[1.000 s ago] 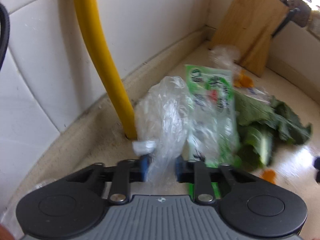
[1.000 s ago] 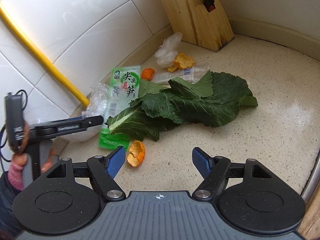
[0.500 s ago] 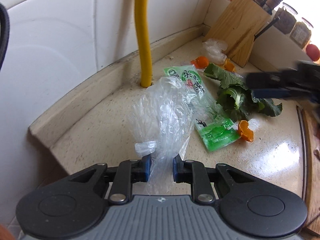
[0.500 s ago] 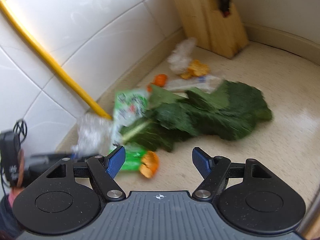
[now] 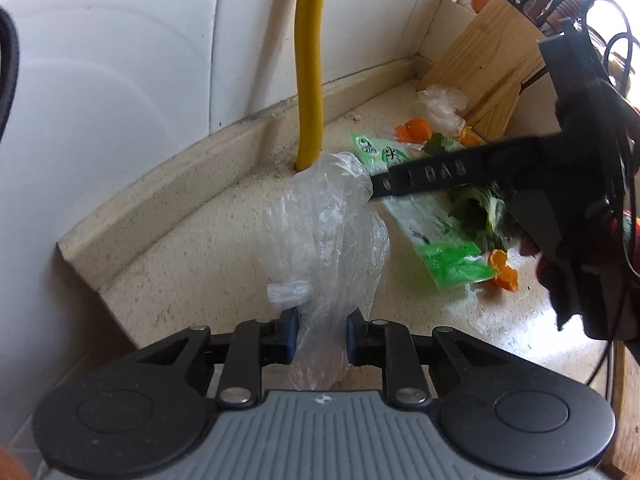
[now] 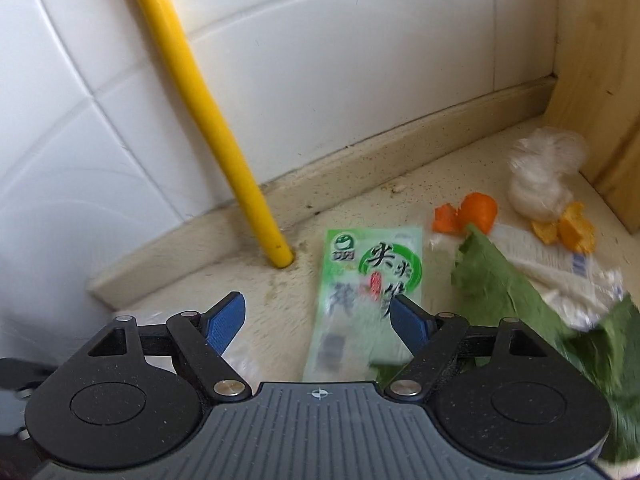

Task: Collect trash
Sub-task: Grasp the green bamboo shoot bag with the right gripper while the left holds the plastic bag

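Left tongs (image 5: 320,334) pinching clear bag (image 5: 324,240)

the right gripper (image 6: 318,322) is swinging in over the green snack packet (image 6: 368,292), its jaws widening with nothing gripped between them. it is now crossing the left wrist view, while the clear plastic bag (image 5: 324,240) is drawing back from the yellow pipe (image 5: 309,60).

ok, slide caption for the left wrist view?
Left gripper shut on clear bag; right gripper reaching over green wrapper.

The crumpled clear plastic bag (image 5: 324,240) hangs just in front of the yellow pipe (image 5: 308,80). The green snack wrapper (image 6: 368,288) lies flat right of the pipe, orange peels (image 6: 468,216) and green leaves (image 6: 504,292) beyond.
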`<move>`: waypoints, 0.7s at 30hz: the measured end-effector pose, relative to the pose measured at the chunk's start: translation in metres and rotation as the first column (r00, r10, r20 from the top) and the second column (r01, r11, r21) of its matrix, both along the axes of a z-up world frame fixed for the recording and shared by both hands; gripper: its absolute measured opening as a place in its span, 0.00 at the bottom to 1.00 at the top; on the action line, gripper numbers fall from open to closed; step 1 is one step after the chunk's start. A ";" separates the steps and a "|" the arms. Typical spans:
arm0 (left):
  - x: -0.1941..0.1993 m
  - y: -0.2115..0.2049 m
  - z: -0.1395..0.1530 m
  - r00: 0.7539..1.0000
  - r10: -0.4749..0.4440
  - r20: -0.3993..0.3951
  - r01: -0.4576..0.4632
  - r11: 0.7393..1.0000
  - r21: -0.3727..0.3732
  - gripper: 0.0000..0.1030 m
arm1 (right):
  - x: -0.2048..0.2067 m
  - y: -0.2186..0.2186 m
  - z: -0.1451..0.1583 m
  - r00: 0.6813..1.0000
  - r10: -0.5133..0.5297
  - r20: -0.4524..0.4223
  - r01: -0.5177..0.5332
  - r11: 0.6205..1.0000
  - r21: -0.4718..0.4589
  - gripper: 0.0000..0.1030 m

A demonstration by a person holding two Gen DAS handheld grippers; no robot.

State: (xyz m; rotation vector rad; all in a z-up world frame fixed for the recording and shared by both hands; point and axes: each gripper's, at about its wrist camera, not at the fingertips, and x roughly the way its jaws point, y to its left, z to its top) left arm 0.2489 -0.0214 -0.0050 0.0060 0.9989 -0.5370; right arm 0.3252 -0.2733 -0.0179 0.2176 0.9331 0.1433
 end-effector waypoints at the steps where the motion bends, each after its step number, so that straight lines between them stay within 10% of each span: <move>1: 0.003 -0.001 0.000 1.000 -0.005 0.007 0.005 1.000 0.007 0.18 | 0.006 0.001 -0.005 1.000 -0.003 -0.017 0.003 1.000 -0.014 0.82; 13: 0.024 -0.016 -0.006 0.999 -0.034 -0.001 0.034 0.999 -0.025 0.16 | 0.003 0.002 -0.025 0.999 0.014 -0.048 -0.021 0.990 -0.136 0.80; 17: 0.020 -0.008 -0.002 1.000 -0.030 -0.005 0.029 0.998 -0.053 0.16 | -0.006 -0.002 -0.020 0.996 0.034 -0.077 -0.036 0.999 -0.027 0.27; 21: 0.019 0.006 -0.005 0.999 0.001 -0.050 -0.004 0.998 -0.063 0.16 | -0.016 -0.017 -0.022 0.995 -0.002 -0.099 0.010 0.997 0.075 0.22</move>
